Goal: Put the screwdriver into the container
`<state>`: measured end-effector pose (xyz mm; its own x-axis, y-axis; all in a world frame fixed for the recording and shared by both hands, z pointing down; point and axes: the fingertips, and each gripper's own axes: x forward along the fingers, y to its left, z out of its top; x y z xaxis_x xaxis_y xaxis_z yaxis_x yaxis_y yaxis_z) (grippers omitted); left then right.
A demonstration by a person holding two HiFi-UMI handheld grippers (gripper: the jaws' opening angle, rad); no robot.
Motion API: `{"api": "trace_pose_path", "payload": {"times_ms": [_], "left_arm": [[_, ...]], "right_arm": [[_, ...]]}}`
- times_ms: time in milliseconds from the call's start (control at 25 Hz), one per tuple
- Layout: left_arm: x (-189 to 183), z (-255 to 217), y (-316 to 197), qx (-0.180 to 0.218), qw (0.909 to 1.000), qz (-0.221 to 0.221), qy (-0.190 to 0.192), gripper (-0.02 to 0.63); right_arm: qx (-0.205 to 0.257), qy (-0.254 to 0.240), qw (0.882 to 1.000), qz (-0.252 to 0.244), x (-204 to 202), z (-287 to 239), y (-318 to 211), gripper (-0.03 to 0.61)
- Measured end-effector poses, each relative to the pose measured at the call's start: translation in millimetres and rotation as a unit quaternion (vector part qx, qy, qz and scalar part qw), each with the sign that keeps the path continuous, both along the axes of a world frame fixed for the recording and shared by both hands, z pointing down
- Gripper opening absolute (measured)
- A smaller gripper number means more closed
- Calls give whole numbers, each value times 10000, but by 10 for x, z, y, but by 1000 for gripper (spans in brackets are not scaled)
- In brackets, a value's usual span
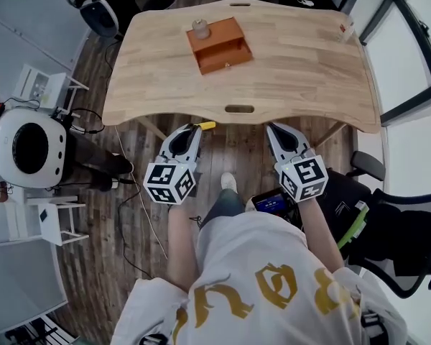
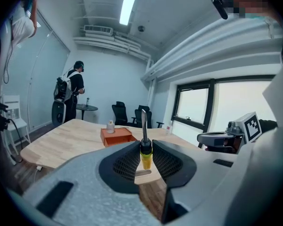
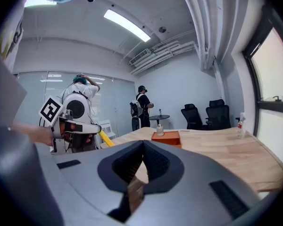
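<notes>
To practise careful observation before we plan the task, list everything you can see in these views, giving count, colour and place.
table: one, pale wood, in front of the person
container: one, orange, far middle of the table
small bottle: one, pale, on top of the container
clear bottle: one, table's far right corner
screwdriver: one, yellow handle, metal shaft pointing up, between the left gripper's jaws
office chair: one, black, floor at the person's right
round machine: one, white, floor at the left
standing person: one, dark clothing, beyond the table
left gripper: one, grey, closed on the screwdriver
right gripper: one, grey, jaws together, empty
</notes>
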<state>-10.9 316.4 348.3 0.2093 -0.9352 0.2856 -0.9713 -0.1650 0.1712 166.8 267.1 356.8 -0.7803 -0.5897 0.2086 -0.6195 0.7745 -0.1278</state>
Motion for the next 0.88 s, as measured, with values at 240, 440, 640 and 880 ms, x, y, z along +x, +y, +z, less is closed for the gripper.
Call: {"api": "trace_pose_path", "payload": {"times_ms": [240,440,640,880], "left_arm": [[-104,118,-263,-99,9999,48,23,81],[-276,240,-809,-155,9997,137,114,81],[-500,328,-1503,-335,9987,386,-35,81],[-912,417,-2187,-439,9981,409,135,81]], "right_arm": [[-95,57,9999,32,-73,121,-273,9],[-165,161,9997,27,-235,252,-697,9],[-432,221,9985,266,-394,402,-1290,9],[-625,310,9970,341,-777,513,-1956,9]]}}
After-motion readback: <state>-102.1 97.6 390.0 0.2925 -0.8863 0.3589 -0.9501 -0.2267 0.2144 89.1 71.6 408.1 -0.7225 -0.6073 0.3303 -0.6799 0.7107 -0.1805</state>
